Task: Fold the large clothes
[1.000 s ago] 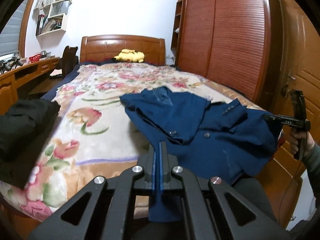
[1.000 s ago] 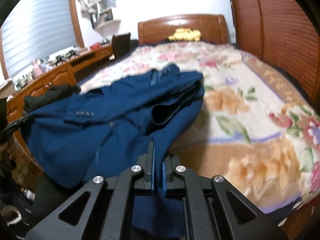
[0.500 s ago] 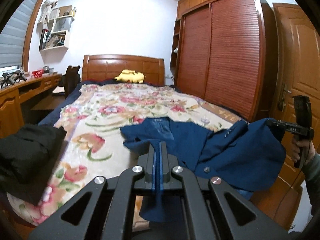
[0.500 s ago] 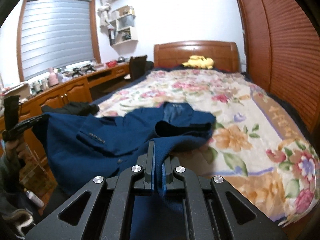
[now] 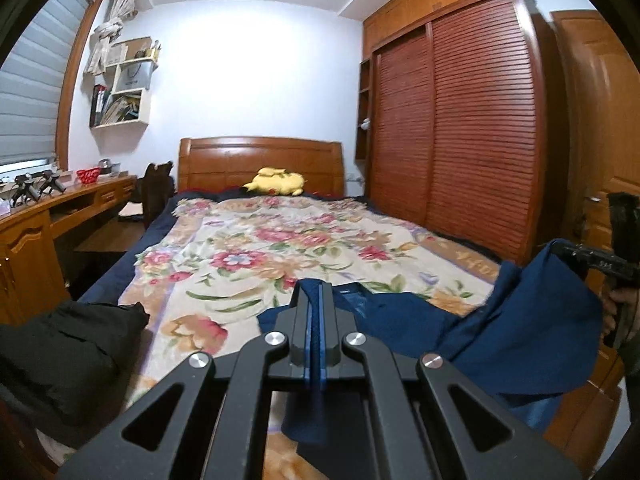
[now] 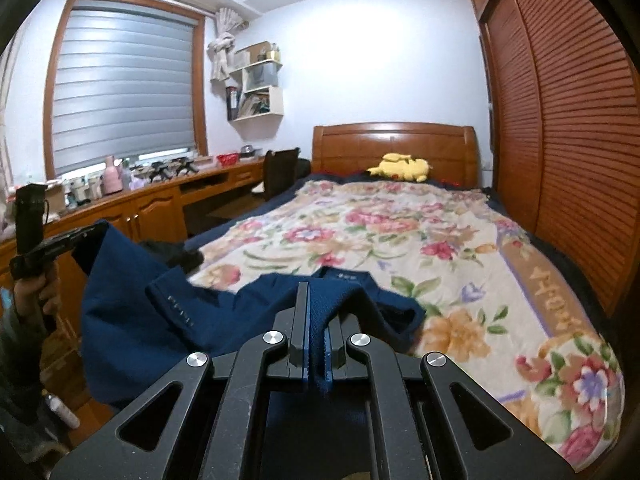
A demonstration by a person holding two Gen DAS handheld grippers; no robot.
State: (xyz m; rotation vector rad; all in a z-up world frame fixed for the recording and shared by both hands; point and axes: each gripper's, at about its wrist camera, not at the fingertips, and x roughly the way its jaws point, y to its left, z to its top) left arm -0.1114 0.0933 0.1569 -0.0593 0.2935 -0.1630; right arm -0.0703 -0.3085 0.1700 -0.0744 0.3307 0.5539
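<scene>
A dark blue suit jacket point(image 5: 500, 332) hangs between my two grippers at the foot of the bed, its collar part resting on the floral bedspread point(image 5: 280, 248). My left gripper point(image 5: 316, 292) is shut on one edge of the jacket. My right gripper point(image 6: 316, 300) is shut on another edge of the jacket point(image 6: 160, 320). The right gripper also shows at the far right of the left wrist view point(image 5: 560, 249), and the left gripper at the far left of the right wrist view point(image 6: 100, 229).
A folded black garment point(image 5: 60, 352) lies on the bed's near left corner. A yellow plush toy point(image 5: 276, 180) sits by the wooden headboard. A desk with a chair point(image 6: 280, 172) runs along the left wall. A slatted wardrobe point(image 5: 460, 140) and a door stand to the right.
Both grippers have risen and tilted up with the jacket held. The jacket has been lifted off the bedspread and drawn toward the foot of the bed.
</scene>
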